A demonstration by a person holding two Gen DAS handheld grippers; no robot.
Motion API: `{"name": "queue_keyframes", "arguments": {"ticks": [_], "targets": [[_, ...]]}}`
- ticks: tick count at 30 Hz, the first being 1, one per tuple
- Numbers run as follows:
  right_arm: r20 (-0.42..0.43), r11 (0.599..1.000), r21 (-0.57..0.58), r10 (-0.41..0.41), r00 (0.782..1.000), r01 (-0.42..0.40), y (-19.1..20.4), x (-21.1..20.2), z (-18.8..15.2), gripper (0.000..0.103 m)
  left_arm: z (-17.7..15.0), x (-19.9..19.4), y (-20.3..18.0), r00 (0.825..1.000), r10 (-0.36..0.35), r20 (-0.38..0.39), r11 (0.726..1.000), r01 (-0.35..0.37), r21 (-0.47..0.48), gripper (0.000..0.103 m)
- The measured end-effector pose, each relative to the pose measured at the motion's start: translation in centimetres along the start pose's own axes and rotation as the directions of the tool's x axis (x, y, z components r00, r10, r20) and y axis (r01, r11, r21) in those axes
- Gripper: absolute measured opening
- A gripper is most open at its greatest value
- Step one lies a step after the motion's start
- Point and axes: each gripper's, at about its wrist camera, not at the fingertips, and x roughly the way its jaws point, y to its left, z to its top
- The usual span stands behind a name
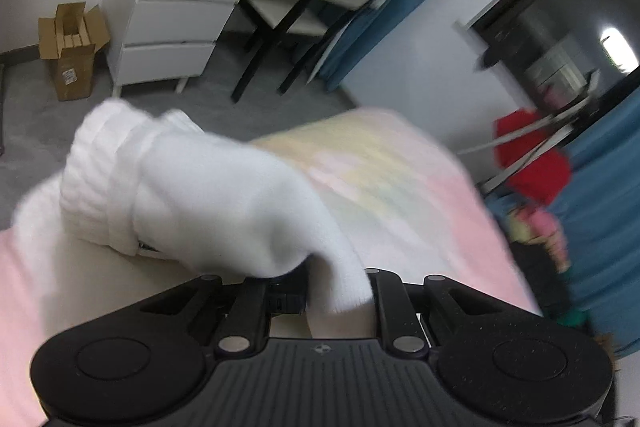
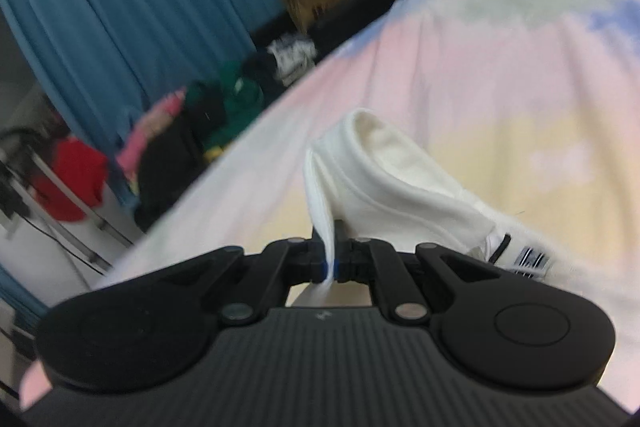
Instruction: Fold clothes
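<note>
**A:** Nearest the lens, the left gripper [image 1: 336, 291] is pinching a fold of the white garment [image 1: 208, 187], and the ribbed cuff end is bunching up in front of it. Where is the rest of it lying?

**B:** It is hanging just over the pastel bedspread [image 1: 400, 187]. The right gripper [image 2: 331, 263] is clamping a thin edge of the same white garment [image 2: 384, 179] between closed jaws, with the black-and-white label [image 2: 532, 261] showing off to the right.

**A:** So how is this step best done?

**B:** I'd say by pulling both pinched edges apart level until the cloth is hanging flat, then laying it down on the bed before creasing. Both views are smearing with motion, so I may be misjudging how much fabric each claw is holding.

**A:** Any containers around?

**B:** An open cardboard box [image 1: 74, 47] is standing on the floor beside the white drawer unit [image 1: 180, 19], seemingly holding smaller cartons. A brown paper bag [image 2: 314, 1] is sitting by the blue curtain [image 2: 140, 7]; its contents are hidden.
</note>
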Motion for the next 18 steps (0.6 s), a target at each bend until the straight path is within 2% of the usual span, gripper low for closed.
{"name": "queue_keyframes", "arguments": {"ticks": [3, 6, 8, 9, 10, 11, 12, 14, 16, 18], "targets": [[-0.011, 0.996, -0.083, -0.028, 1.000, 0.027, 0.9, 3.0, -1.7, 0.007, 0.1, 3.9, -1.3, 0.998, 0.043, -0.034, 0.998, -0.042, 0.045, 0.017], [-0.027, 0.999, -0.037, -0.005, 1.000, 0.004, 0.0, 3.0, -2.6, 0.011, 0.5, 4.7, -1.3, 0.997, 0.021, -0.068, 0.998, -0.016, 0.067, 0.024], [-0.020, 0.998, 0.042, 0.051, 0.999, -0.050, -1.2, 1.8, -2.8, 0.023, 0.5, 4.0, -1.0, 0.997, -0.021, -0.079, 0.995, 0.029, 0.100, 0.036], [-0.016, 0.995, 0.067, 0.072, 0.997, -0.070, -1.7, 1.1, -2.9, 0.034, 0.5, 3.7, -0.8, 0.995, -0.044, -0.084, 0.992, 0.054, 0.117, 0.040], [-0.005, 0.992, 0.089, 0.094, 0.996, -0.093, -2.1, 0.1, -3.1, 0.050, 0.6, 3.4, -0.7, 0.994, -0.067, -0.089, 0.988, 0.079, 0.133, 0.051], [0.012, 0.987, 0.107, 0.117, 0.993, -0.118, -2.5, -0.9, -3.5, 0.058, 0.3, 2.8, -0.4, 0.993, -0.079, -0.089, 0.984, 0.092, 0.153, 0.060], [0.023, 0.982, 0.119, 0.143, 0.989, -0.145, -3.2, -2.1, -3.8, 0.067, 0.1, 2.1, 0.0, 0.992, -0.090, -0.090, 0.979, 0.104, 0.173, 0.063], [0.046, 0.970, 0.141, 0.194, 0.980, -0.199, -4.5, -4.6, -4.5, 0.068, -0.5, 0.0, 0.8, 0.988, -0.137, -0.070, 0.966, 0.149, 0.213, 0.074], [0.070, 0.954, 0.161, 0.245, 0.967, -0.253, -5.8, -7.1, -5.1, 0.068, -1.6, -2.5, 2.2, 0.981, -0.188, -0.052, 0.954, 0.195, 0.226, 0.076], [0.088, 0.942, 0.182, 0.271, 0.959, -0.283, -7.2, -9.6, -5.7, 0.068, -2.9, -4.7, 4.1, 0.973, -0.223, -0.059, 0.953, 0.230, 0.198, 0.077]]}}
